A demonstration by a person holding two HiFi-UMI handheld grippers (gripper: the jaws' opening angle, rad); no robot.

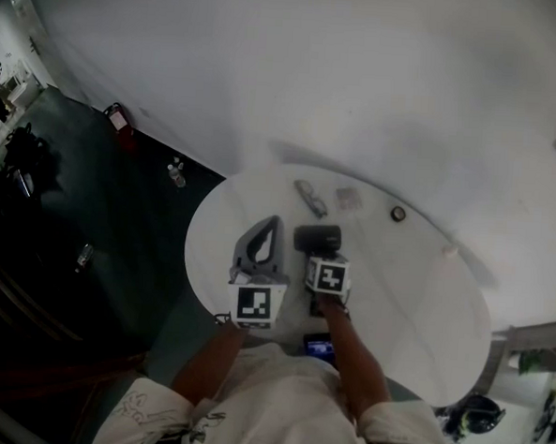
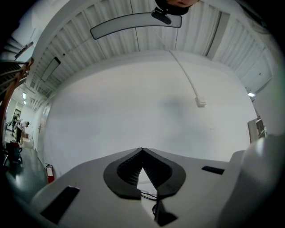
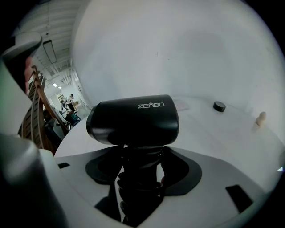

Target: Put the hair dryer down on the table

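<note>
Over the middle of the round desk [image 1: 414, 309], the right tool [image 3: 141, 164] grips the black hair dryer [image 3: 133, 119] by its handle, barrel crosswise, desk below; the nearby left tool [image 1: 262, 248] is closed, empty.

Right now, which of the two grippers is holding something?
The right gripper: its jaws clamp the black hair dryer by its handle. The left gripper is shut, empty.

red fire extinguisher [image 2: 48, 173] and bottle [image 1: 176, 174] on dark floor [image 1: 119, 216]; small black disc [image 1: 398, 213]; pale packet [image 1: 348, 198]
</note>
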